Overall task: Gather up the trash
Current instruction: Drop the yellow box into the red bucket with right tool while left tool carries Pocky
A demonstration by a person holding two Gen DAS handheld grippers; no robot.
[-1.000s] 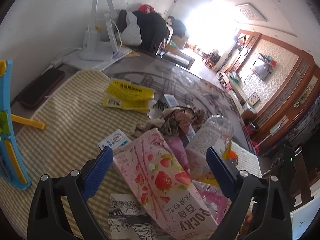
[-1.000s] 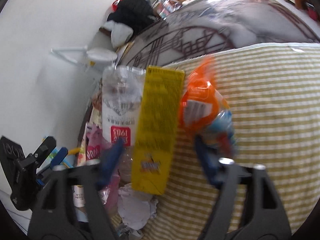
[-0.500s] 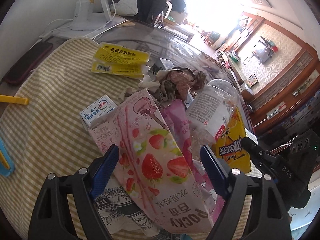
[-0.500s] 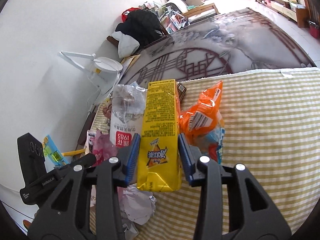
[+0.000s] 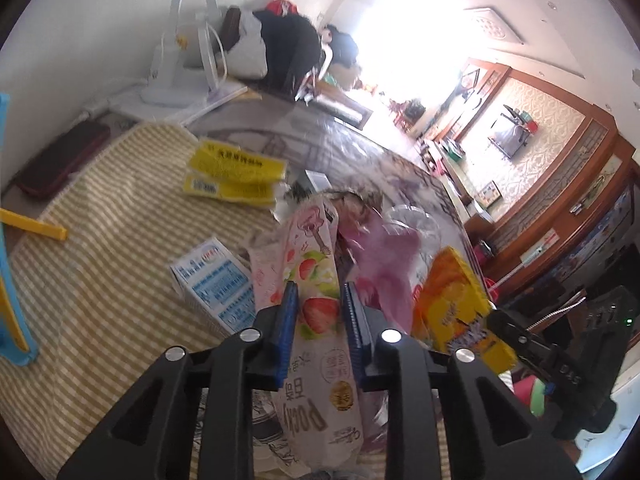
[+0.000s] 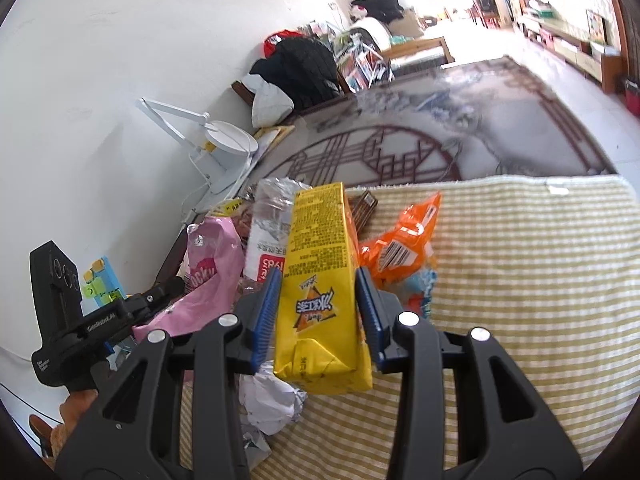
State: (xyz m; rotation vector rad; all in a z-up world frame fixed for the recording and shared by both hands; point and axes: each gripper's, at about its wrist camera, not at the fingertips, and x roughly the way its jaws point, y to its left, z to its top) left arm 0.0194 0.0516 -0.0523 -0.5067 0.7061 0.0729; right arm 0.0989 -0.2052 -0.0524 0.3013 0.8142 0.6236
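My left gripper point(image 5: 318, 300) is shut on a pink strawberry Pocky box point(image 5: 316, 320) over the trash pile on the checked cloth point(image 5: 100, 280). My right gripper point(image 6: 318, 284) is shut on a yellow drink carton point(image 6: 320, 280); the carton also shows in the left wrist view point(image 5: 460, 300). The Pocky box shows in the right wrist view point(image 6: 212, 268). A clear plastic bottle point(image 6: 268, 232), an orange snack bag point(image 6: 404, 248), crumpled white paper point(image 6: 272, 400), a blue-white carton point(image 5: 216, 280) and yellow packets point(image 5: 236, 176) lie in the pile.
A white desk lamp point(image 6: 224, 140) stands by the wall. A dark case point(image 5: 64, 160) and a blue and yellow toy point(image 5: 8, 280) lie at the cloth's left edge. A glass tabletop point(image 6: 440, 136) stretches beyond the cloth. Bags and clothes point(image 5: 280, 48) sit at the far end.
My left gripper has closed on the Pocky box. My right gripper closed on the yellow carton about half a second ago and still holds it, a little higher.
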